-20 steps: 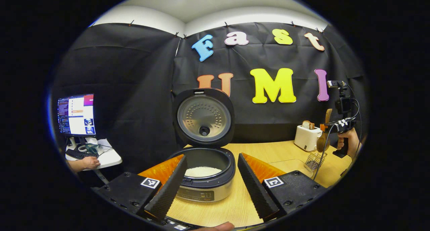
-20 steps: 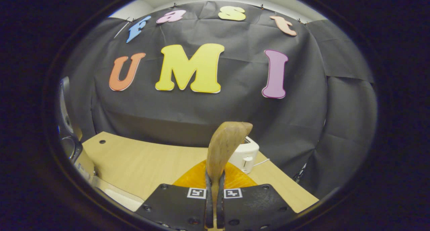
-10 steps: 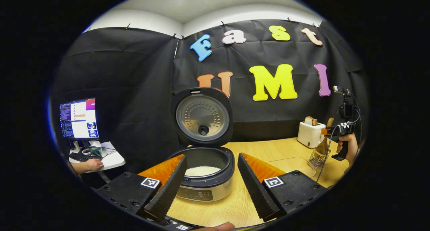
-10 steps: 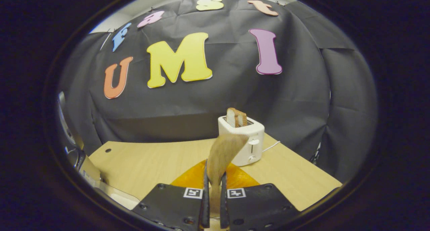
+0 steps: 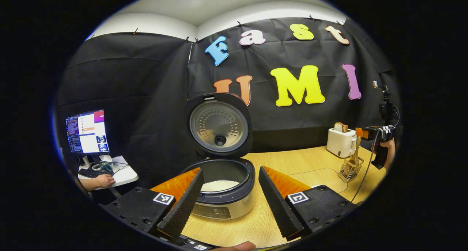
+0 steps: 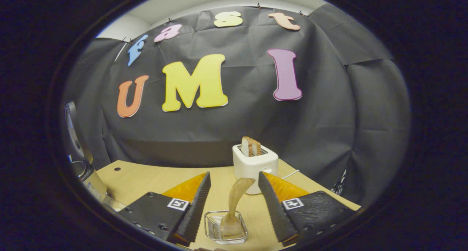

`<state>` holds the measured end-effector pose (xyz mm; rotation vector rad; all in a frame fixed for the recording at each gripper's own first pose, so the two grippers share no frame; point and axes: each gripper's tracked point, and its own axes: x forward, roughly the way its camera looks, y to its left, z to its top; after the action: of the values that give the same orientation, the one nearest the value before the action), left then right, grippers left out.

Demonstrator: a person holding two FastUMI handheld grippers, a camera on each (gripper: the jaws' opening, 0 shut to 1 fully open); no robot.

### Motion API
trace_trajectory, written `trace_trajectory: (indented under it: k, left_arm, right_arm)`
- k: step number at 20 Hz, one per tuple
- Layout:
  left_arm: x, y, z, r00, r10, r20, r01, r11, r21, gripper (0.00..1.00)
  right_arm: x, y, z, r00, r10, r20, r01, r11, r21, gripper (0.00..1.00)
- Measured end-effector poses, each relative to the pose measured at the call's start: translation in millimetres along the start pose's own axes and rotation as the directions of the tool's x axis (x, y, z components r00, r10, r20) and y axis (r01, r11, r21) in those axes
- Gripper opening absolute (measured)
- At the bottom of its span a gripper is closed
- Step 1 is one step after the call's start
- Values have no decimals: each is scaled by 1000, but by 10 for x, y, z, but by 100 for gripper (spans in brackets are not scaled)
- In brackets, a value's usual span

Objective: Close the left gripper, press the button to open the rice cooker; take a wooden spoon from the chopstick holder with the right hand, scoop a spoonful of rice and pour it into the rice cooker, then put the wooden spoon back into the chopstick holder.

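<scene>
The rice cooker [image 5: 223,192] stands on the table with its lid [image 5: 219,125] raised and white rice [image 5: 219,185] in its pot. My left gripper [image 5: 230,196] is open, its fingers on either side of the cooker's front. In the right gripper view the wooden spoon [image 6: 234,203] stands bowl-down in the wire chopstick holder [image 6: 225,227], handle tip up. My right gripper [image 6: 234,203] is open around the spoon's handle without touching it. In the left gripper view the right gripper [image 5: 369,133] hangs above the chopstick holder [image 5: 350,168] with the spoon [image 5: 355,152] in it.
A white toaster [image 6: 255,163] with bread in it stands behind the holder, near the back wall. A clear board [image 5: 321,178] lies on the wooden table [image 5: 289,163] between cooker and holder. At the far left a hand [image 5: 100,180] rests on a side desk with a monitor [image 5: 87,131].
The right gripper lowered the spoon into the chopstick holder, then opened and let it go. The left gripper stayed open in front of the cooker.
</scene>
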<state>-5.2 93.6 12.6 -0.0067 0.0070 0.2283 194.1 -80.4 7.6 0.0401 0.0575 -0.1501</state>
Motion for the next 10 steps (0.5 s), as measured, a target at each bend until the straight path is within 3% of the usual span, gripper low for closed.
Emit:
trace_trajectory:
  k: [1, 2, 3, 5, 6, 8, 10]
  left_arm:
    - [13, -11, 41, 1000, -4, 9, 4, 1000, 3, 96]
    - [40, -22, 74, 1000, -10, 12, 10, 1000, 7, 97]
    - [65, -18, 83, 1000, -16, 6, 15, 1000, 7, 96]
    - [114, -20, 160, 1000, -27, -5, 27, 1000, 8, 96]
    - [136, -15, 219, 1000, -30, -4, 30, 999, 13, 96]
    - [184, 2, 391, 1000, -26, 7, 26, 999, 28, 96]
    - [217, 12, 569, 999, -30, 24, 29, 999, 23, 97]
  right_arm:
    - [-86, -56, 63, 999, -13, 30, 14, 1000, -12, 86]
    - [-180, -89, 77, 998, -23, 53, 24, 999, -22, 81]
    - [-280, -116, 83, 997, -29, 68, 32, 999, -31, 86]
    - [-458, -170, 24, 996, -55, 76, 58, 998, -32, 84]
    - [-540, -185, -26, 995, -64, 73, 66, 997, -29, 87]
    - [-681, -88, -146, 998, -17, 53, 18, 1000, -24, 84]
    - [-824, -29, -240, 999, 27, 30, -26, 1000, -10, 89]
